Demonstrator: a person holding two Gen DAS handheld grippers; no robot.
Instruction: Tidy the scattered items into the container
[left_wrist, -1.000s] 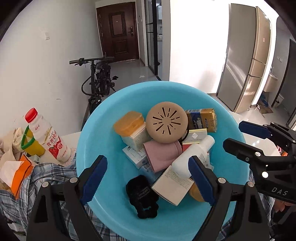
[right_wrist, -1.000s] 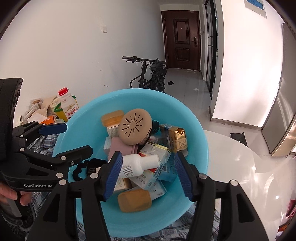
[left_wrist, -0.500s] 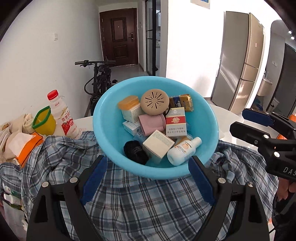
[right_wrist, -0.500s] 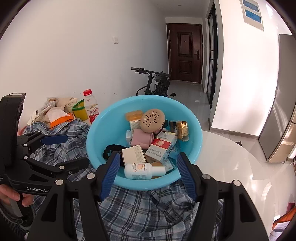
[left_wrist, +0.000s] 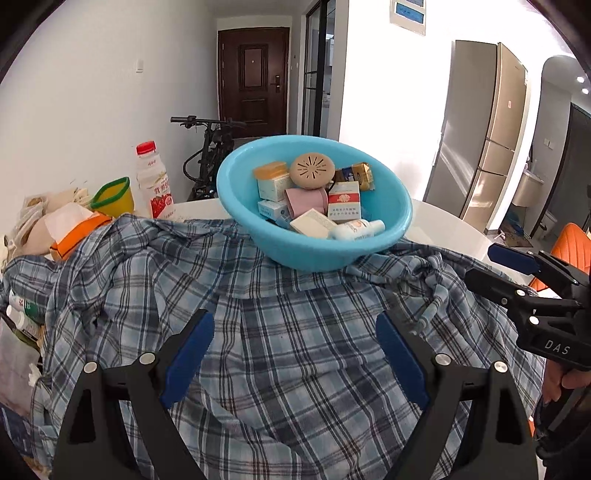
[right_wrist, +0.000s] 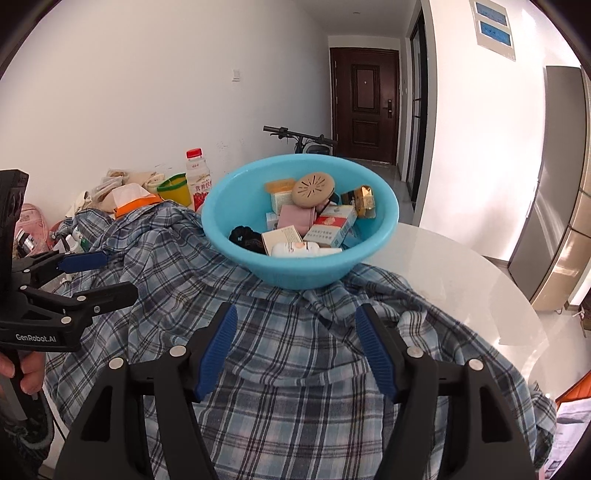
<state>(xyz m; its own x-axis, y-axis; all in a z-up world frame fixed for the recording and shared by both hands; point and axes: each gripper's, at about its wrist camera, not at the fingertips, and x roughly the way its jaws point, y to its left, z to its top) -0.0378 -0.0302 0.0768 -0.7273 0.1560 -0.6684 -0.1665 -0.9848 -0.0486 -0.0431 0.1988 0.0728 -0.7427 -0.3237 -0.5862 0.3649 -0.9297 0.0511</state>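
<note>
A light blue basin (left_wrist: 393, 199) (right_wrist: 218, 210) stands on a blue plaid shirt (left_wrist: 280, 332) (right_wrist: 295, 362) on the white round table (right_wrist: 461, 280). It holds several items: a tan round vented disc (left_wrist: 312, 171), a red and white box (left_wrist: 344, 202), a white bottle (left_wrist: 354, 229), a pink roll (right_wrist: 295, 218), a black scrunchie (right_wrist: 242, 236). My left gripper (left_wrist: 293, 354) is open and empty, over the shirt short of the basin. My right gripper (right_wrist: 297, 347) is open and empty, beside it; it also shows in the left wrist view (left_wrist: 491, 266).
At the left stand a red-capped drink bottle (left_wrist: 153, 181), a yellow cup with green rim (left_wrist: 112, 197), a tissue pack with orange edge (left_wrist: 74, 225) and bags. A bicycle (left_wrist: 210, 147) is beyond the table. An orange chair (left_wrist: 570, 254) is at right.
Both grippers have pulled back and away from the basin, which now looks smaller and farther. The basin sits level on the shirt; its items have shifted.
</note>
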